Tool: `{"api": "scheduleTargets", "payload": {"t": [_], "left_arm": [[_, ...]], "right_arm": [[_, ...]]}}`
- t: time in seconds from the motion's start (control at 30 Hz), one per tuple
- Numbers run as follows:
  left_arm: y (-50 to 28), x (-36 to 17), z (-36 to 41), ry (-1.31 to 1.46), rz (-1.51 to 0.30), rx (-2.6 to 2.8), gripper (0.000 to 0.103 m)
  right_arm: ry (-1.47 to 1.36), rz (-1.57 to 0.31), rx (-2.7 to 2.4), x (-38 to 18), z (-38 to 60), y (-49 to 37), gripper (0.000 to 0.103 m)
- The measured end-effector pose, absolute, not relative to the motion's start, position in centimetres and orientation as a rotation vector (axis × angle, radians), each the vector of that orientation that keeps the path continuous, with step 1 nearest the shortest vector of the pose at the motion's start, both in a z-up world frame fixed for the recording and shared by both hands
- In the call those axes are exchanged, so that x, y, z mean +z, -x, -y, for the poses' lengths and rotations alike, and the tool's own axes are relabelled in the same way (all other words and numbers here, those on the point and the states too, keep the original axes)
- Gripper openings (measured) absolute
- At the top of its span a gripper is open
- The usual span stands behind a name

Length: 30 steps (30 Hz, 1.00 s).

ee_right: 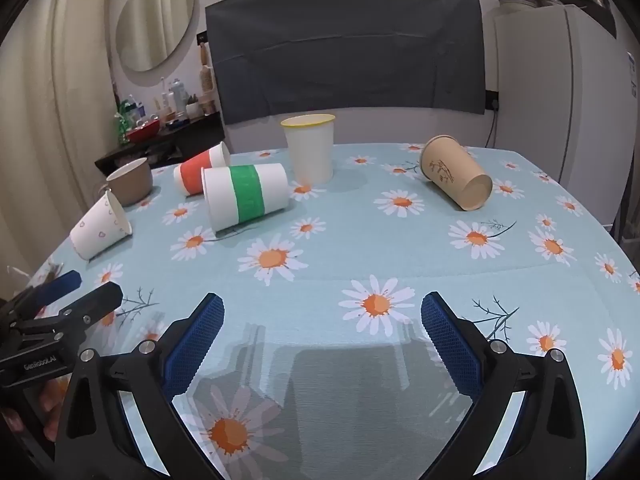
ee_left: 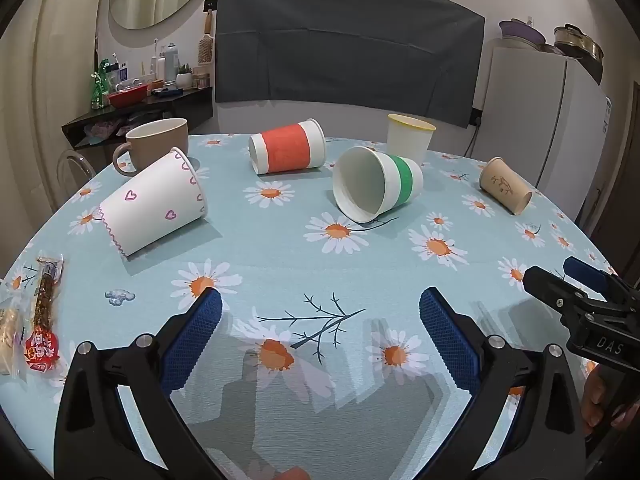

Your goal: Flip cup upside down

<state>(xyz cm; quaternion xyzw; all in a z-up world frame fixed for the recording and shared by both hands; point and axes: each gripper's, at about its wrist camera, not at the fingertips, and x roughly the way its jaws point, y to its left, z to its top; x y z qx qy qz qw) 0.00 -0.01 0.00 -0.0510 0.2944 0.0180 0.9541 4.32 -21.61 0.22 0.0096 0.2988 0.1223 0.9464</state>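
Note:
Several paper cups lie on their sides on the daisy tablecloth: a white cup with pink hearts [ee_left: 154,204] [ee_right: 100,228] at the left, an orange-banded cup [ee_left: 286,152] [ee_right: 200,170], a green-banded cup [ee_left: 376,184] [ee_right: 246,196] in the middle, and a tan cup [ee_left: 506,186] [ee_right: 456,172] at the right. A white cup with a yellow rim [ee_left: 408,138] [ee_right: 310,148] stands upright at the back. My left gripper [ee_left: 320,316] is open and empty over the near table. My right gripper [ee_right: 322,320] is open and empty, well short of the cups.
A brown mug [ee_left: 158,144] [ee_right: 130,180] stands upright at the back left. Snack packets [ee_left: 44,316] lie at the table's left edge. A white fridge [ee_right: 560,100] stands behind the table on the right, and a dark shelf with clutter [ee_left: 136,108] on the left.

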Motion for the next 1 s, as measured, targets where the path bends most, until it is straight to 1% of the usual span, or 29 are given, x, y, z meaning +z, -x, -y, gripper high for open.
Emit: {"api": "scheduleTargets", "payload": {"t": [1.0], "left_arm": [[0.15,0.17,0.45,0.107,-0.587,0.033,0.097]], "right_arm": [[-0.006,-0.629,0.244,-0.11,21.19,-4.46,0.095]]}}
